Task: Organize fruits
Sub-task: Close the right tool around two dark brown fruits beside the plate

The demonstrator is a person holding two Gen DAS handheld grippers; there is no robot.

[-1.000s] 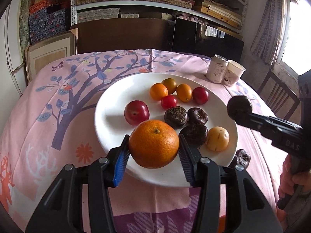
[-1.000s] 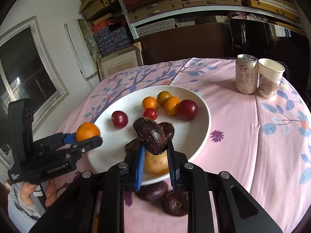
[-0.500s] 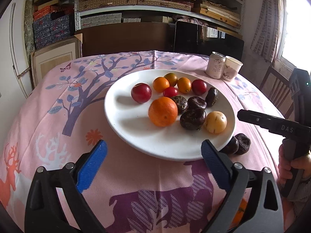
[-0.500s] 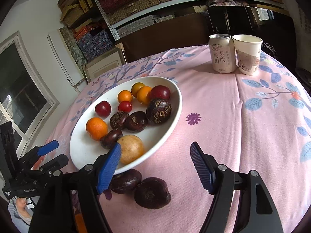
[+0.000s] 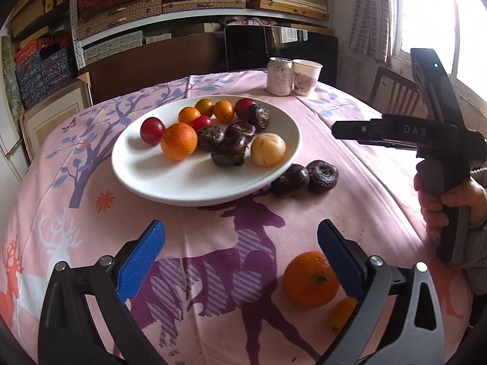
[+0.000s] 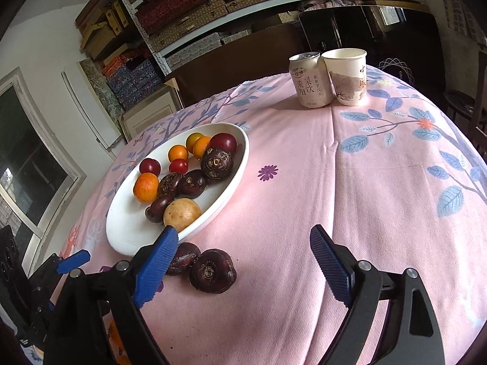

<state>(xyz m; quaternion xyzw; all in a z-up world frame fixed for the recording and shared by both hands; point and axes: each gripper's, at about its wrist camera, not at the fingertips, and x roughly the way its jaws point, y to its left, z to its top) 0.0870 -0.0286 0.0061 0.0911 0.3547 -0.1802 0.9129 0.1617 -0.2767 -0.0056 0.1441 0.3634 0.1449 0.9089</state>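
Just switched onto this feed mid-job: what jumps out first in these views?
The white plate at the table's middle, heaped with oranges, red fruits, dark brown fruits and one yellow fruit. Two dark brown fruits lie on the pink cloth off its near rim, and a big orange sits on the cloth by the open left gripper. The right gripper is open too.

Home dining room: tablecloth (image 5: 350, 140), shelves (image 5: 197, 15)

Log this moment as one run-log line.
left gripper: open, empty | right gripper: open, empty | plate: fruit loaded | two dark fruits, orange: on cloth
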